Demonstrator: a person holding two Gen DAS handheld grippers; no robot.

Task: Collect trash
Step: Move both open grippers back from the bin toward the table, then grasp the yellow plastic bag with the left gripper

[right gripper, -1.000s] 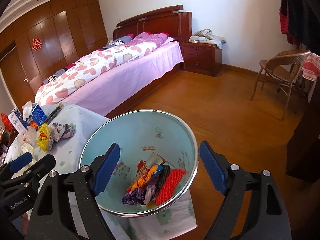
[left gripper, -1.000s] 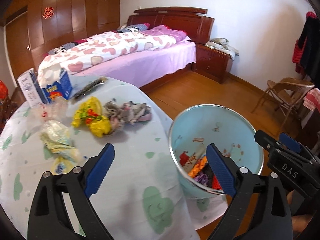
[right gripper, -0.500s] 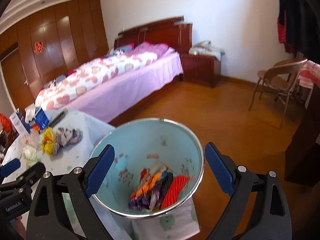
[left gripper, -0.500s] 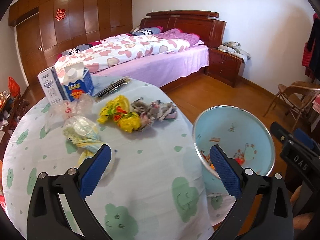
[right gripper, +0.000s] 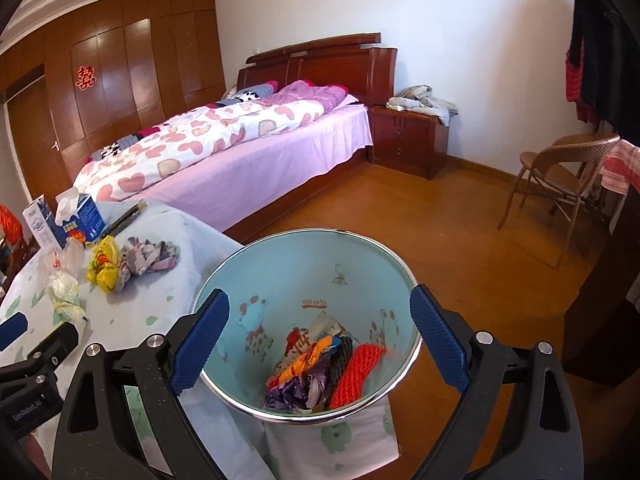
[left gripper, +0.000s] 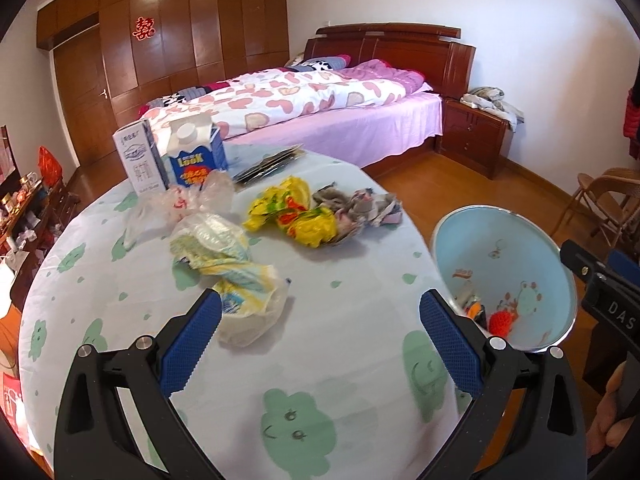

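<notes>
On the round table's cloud-print cloth [left gripper: 340, 360] lie a pale yellow plastic bag [left gripper: 224, 264], a clear bag with red print [left gripper: 180, 208], a yellow wrapper [left gripper: 296, 216] and crumpled grey paper [left gripper: 356, 208]. My left gripper [left gripper: 320, 320] hangs open over the cloth, its left fingertip just beside the pale bag, nothing between the pads. A light blue bin [right gripper: 280, 272] stands at the table's right edge with wrappers and red netting [right gripper: 324, 368] at its bottom. My right gripper [right gripper: 318, 312] is open above the bin's mouth, holding nothing.
A blue milk carton [left gripper: 196, 152], a white box [left gripper: 138, 160] and dark flat packets [left gripper: 272, 164] stand at the table's far side. Behind are a bed [left gripper: 340, 120], a nightstand [right gripper: 408, 140] and a wicker chair [right gripper: 560, 176] on the wooden floor.
The left gripper has swung left, away from the bin and toward the trash on the table; the pale bag now lies by its left fingertip. The right gripper stays over the bin.
</notes>
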